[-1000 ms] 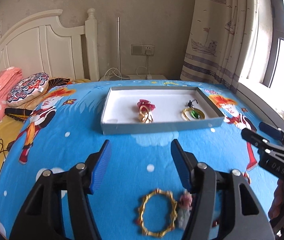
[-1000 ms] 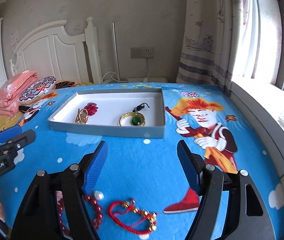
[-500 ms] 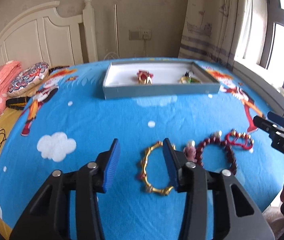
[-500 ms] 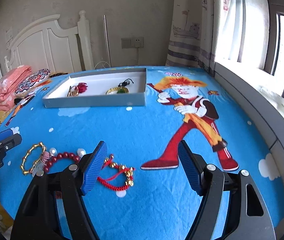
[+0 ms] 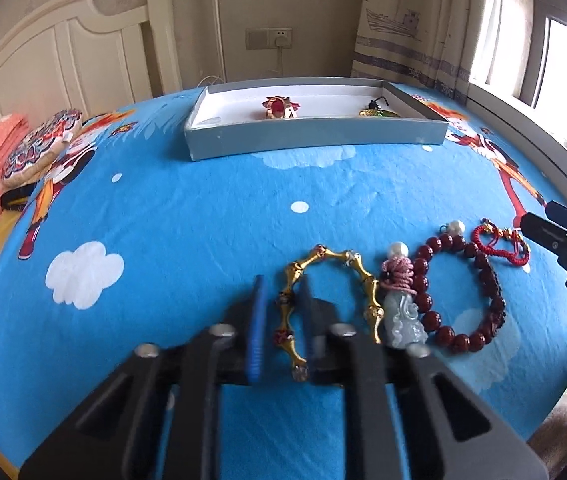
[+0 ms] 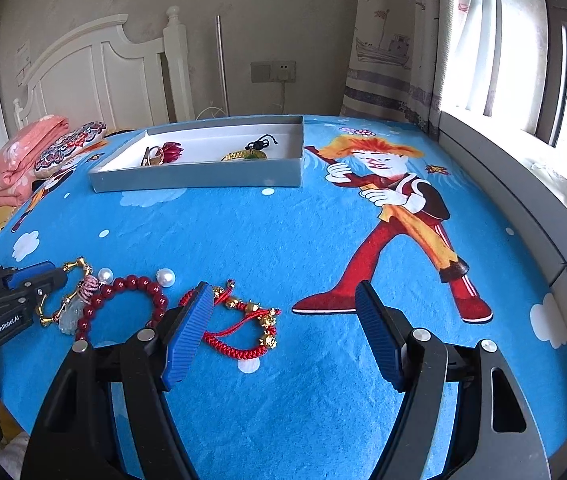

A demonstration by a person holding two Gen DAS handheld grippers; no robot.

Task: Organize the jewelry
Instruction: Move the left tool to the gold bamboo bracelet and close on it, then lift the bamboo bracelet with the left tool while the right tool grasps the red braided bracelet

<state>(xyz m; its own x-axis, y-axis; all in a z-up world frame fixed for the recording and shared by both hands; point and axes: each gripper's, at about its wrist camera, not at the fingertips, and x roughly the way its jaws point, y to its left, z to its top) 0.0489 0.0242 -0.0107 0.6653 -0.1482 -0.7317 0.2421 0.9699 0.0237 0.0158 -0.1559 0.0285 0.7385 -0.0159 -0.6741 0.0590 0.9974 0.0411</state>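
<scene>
Left gripper (image 5: 281,330) dropped and narrowed around gold bracelet's (image 5: 329,300) near-left links on the bedspread — I'd pinch squarely, lift slow. Right gripper (image 6: 283,334) wide open, empty.

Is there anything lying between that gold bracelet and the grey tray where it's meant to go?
Nothing visible does. The left gripper has its fingers on either side of the gold bracelet, and only bare blue bedspread lies between it and the grey tray. The jade pendant touches the bracelet's right side.
</scene>
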